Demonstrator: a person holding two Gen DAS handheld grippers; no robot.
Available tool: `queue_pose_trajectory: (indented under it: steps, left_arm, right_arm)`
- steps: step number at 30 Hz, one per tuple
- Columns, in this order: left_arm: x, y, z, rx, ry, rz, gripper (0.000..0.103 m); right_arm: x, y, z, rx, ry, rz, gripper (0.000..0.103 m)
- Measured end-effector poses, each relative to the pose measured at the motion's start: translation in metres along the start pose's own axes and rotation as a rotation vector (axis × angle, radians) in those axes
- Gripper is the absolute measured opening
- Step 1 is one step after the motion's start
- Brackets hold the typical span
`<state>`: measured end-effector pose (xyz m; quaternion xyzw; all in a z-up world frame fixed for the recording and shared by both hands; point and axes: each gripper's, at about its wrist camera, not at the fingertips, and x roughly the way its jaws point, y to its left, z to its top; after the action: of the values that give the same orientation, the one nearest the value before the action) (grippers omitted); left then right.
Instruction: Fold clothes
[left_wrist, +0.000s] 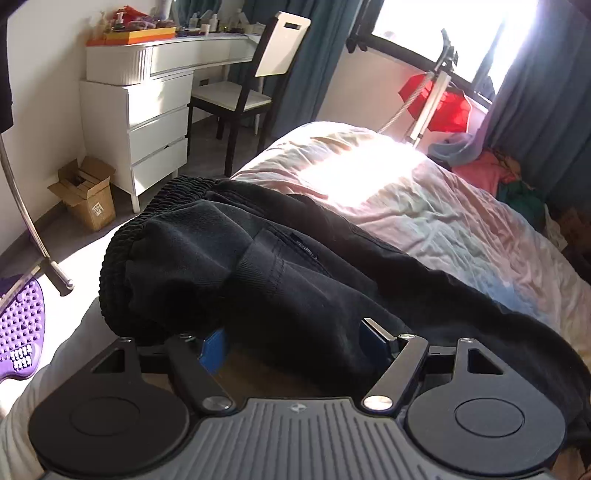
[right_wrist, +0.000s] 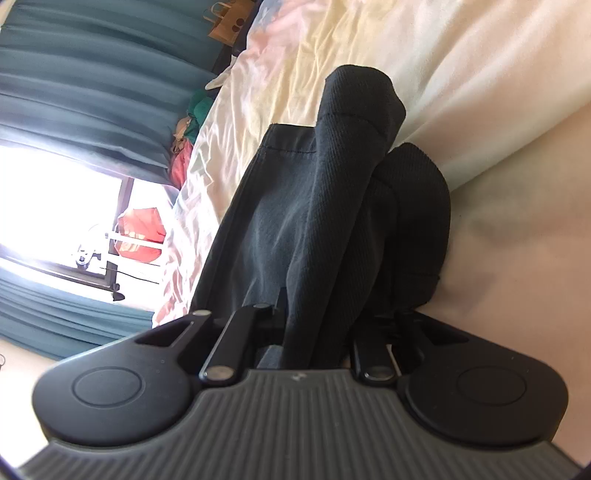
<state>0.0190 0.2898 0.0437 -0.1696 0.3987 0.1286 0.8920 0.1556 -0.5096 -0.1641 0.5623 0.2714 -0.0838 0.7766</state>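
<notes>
Black trousers (left_wrist: 258, 266) lie bunched on the bed (left_wrist: 424, 214), their ribbed elastic waistband (left_wrist: 122, 243) toward the left edge. My left gripper (left_wrist: 291, 338) stands open and wide. Both blue pads (left_wrist: 212, 345) show clear of the cloth, and a fold of the trousers sags loosely between the fingers. In the right wrist view the trousers (right_wrist: 288, 221) stretch away over the pale sheet (right_wrist: 461, 74), with two ribbed leg cuffs (right_wrist: 365, 99) at the far end. My right gripper (right_wrist: 317, 328) is shut on a pinch of this black cloth, which covers its fingertips.
A white drawer unit (left_wrist: 147, 122), a chair (left_wrist: 251, 85) and an open cardboard box (left_wrist: 86, 192) stand left of the bed. A purple studded mat (left_wrist: 18, 332) lies on the floor. A pile of clothes (left_wrist: 491, 173) and a red object (left_wrist: 439, 103) sit by the curtained window.
</notes>
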Motion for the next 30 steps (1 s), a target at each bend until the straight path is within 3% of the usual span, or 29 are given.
queue_pose_trajectory:
  steps: [4, 9, 15, 22, 25, 30]
  left_arm:
    - [-0.022, -0.016, -0.009, 0.019, -0.017, -0.059, 0.077]
    - [-0.034, -0.053, -0.014, 0.055, -0.100, -0.131, 0.081]
    - [0.019, -0.126, -0.029, 0.169, -0.119, -0.219, 0.082]
    - [0.096, -0.190, -0.053, 0.249, -0.069, -0.209, 0.082]
    - [0.125, -0.199, -0.073, 0.317, -0.065, -0.170, 0.082]
    - [0.145, -0.200, -0.093, 0.389, -0.070, -0.109, 0.082]
  right_arm:
    - [-0.005, 0.000, -0.002, -0.008, -0.003, 0.001, 0.017]
    - [-0.012, -0.002, -0.004, -0.001, -0.002, 0.008, 0.017]
    - [-0.029, 0.006, -0.010, -0.072, -0.023, 0.018, 0.017]
    - [-0.031, -0.001, -0.010, -0.030, -0.017, 0.014, 0.017]
    - [-0.030, -0.004, -0.010, -0.014, -0.016, 0.029, 0.019]
    - [-0.020, -0.024, -0.004, 0.142, 0.010, 0.102, 0.024]
